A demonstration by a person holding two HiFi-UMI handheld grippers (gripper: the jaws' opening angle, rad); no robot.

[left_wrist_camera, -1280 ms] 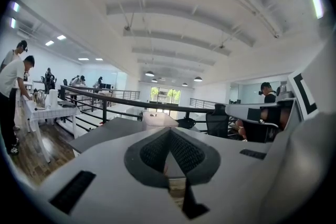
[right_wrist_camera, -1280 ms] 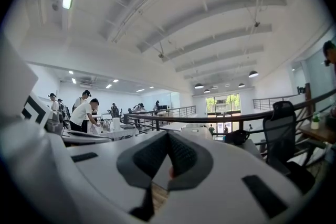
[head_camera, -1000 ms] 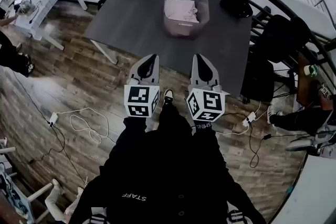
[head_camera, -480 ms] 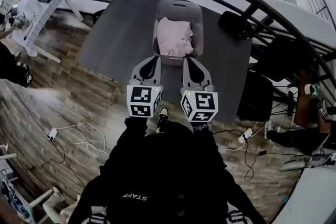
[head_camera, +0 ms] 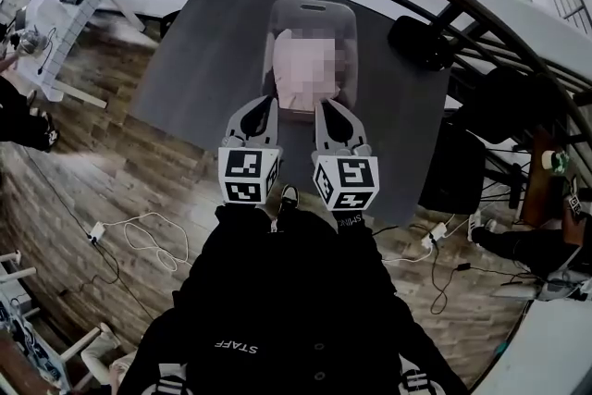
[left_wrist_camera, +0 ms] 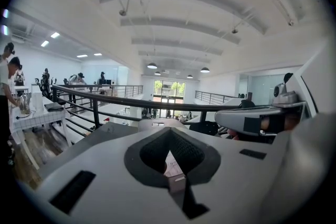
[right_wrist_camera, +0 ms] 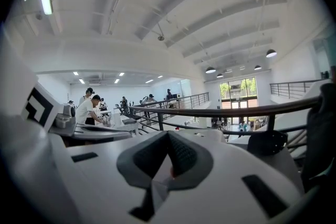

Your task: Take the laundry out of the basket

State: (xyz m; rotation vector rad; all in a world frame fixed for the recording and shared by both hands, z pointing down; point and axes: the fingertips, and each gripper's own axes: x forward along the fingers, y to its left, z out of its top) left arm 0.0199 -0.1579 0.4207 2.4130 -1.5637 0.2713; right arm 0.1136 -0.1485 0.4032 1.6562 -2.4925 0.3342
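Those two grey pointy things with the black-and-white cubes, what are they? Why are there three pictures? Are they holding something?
They are grabbing tools, like big tongs. A person holds one in each hand: the left gripper and the right gripper. The cubes with squares are part of them.

The picture from above comes from a camera on the person's head, looking down. The other two come from small cameras riding on each tool and looking along its jaws, so you see mostly grey plastic and the big room beyond.

In front stands a dark table with a basket on it. Pink laundry lies inside, partly blurred in this picture. Both tools have their jaws shut and hold nothing. They hover by the basket's near edge.
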